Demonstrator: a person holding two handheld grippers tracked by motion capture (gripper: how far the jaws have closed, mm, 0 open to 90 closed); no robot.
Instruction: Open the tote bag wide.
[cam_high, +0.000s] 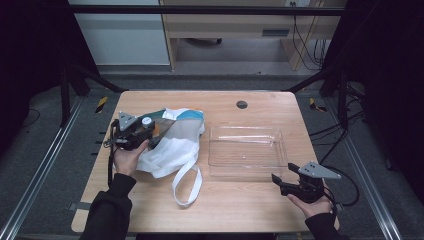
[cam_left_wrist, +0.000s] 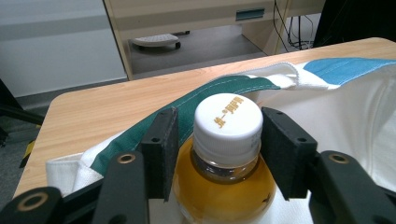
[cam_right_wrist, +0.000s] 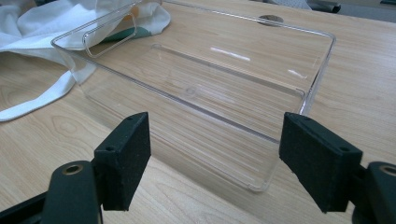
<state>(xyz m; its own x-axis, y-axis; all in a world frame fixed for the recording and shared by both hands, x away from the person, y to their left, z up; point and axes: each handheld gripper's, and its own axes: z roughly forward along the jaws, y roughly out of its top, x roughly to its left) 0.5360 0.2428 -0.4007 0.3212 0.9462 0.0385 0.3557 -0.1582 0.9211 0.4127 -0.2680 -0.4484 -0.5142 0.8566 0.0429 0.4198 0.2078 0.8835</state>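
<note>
a light wooden table (cam_high: 225, 200) fills the frame's middle. at centre left, the left gripper (cam_left_wrist: 219, 140) brackets the white cap of an amber plastic bottle (cam_left_wrist: 224, 186) lying on a white cloth bag (cam_high: 175, 145), pads not visibly pressing. at lower right, the right gripper (cam_right_wrist: 215, 154) gapes empty before a clear plastic tray (cam_right_wrist: 299, 60).

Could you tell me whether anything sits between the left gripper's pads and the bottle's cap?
Nothing visible does. The left gripper has a pad on either side of the bottle at its white cap; only a thin gap shows on each side. The bag lies behind.
</note>
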